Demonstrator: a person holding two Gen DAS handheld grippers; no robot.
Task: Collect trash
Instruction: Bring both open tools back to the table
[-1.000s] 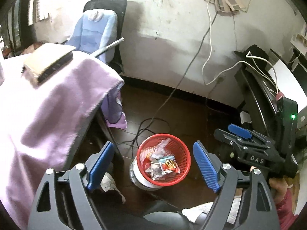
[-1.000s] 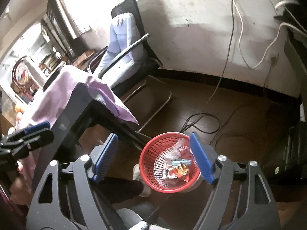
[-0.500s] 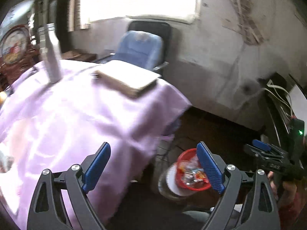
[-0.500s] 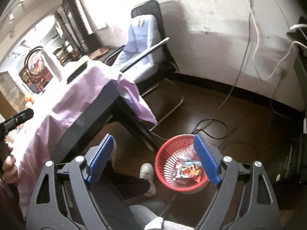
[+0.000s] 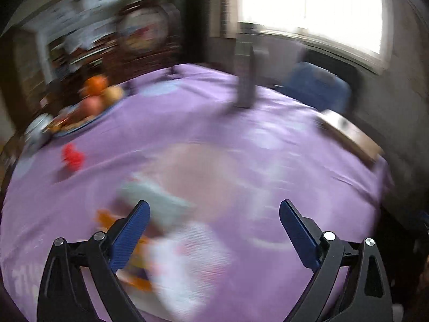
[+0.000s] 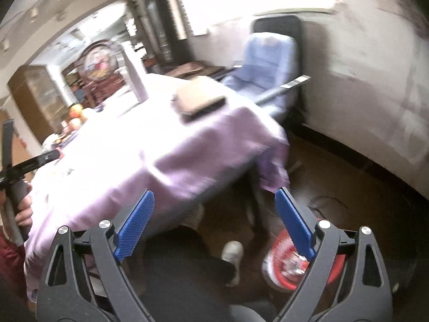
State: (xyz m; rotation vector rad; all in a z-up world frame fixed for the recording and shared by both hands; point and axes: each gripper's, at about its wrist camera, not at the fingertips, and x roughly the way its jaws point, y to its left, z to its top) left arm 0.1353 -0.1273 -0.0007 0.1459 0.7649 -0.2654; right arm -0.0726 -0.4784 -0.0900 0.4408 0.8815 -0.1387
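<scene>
Left tool [image 5: 213, 218]: jaws opening wide, nothing gripped, over the purple-clothed surface [image 5: 241, 145]. Blurred wrappers [image 5: 161, 241], pale, white and orange, lie on the cloth by its left finger; a red scrap [image 5: 71, 157] farther off, near the fruit plate [image 5: 88, 107]. Right tool [image 6: 214, 218]: jaws opening, empty, past the surface's edge. Red trash basket [image 6: 284, 263] on the floor below, behind its right finger, holding wrappers. Blue chair [image 6: 268, 64] by the wall.
</scene>
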